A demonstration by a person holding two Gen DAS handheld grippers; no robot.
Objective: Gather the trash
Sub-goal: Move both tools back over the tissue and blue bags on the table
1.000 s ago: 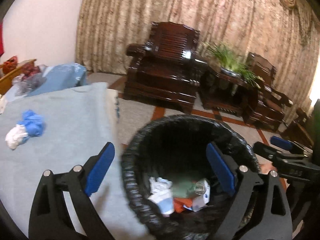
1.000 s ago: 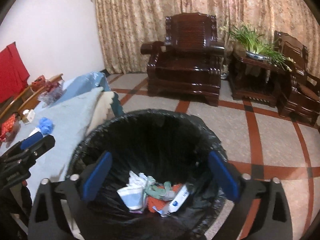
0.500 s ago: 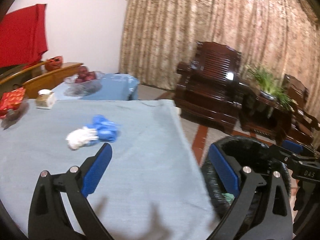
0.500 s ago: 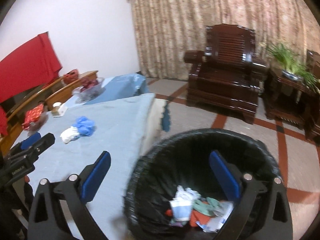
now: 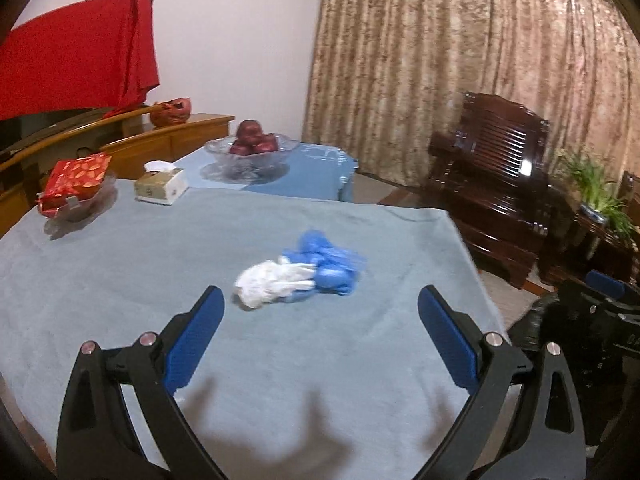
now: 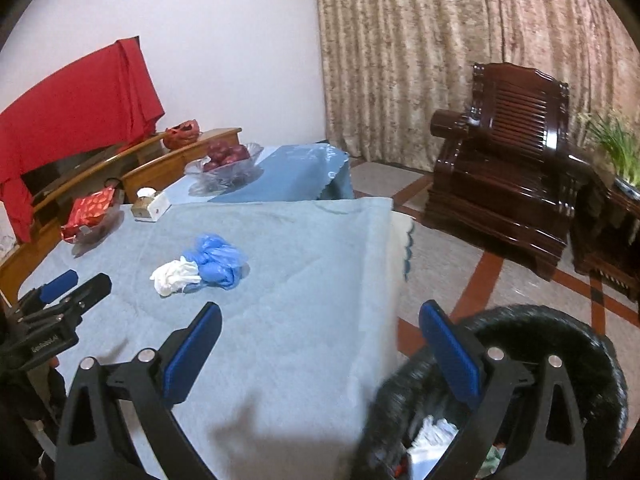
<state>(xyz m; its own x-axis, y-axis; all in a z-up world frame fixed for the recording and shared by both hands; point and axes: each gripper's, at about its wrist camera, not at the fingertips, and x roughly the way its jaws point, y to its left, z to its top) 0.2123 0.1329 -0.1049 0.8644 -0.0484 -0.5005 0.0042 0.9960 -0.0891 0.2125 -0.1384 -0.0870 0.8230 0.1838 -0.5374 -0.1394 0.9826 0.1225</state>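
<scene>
Left wrist: crumpled blue-and-white gloves (image 5: 302,274) on tablecloth (image 5: 120,272).

Fruit bowl (image 5: 251,151), tissue box (image 5: 161,187), armchair (image 6: 508,160)

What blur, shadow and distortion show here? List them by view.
Left wrist view: fisheye bends the curtain; two soft finger shadows fall on the tablecloth; gloves slightly smeared.
Right wrist view: trash bin rim blurred, a dim shadow on the cloth, dark vignette corners.
</scene>
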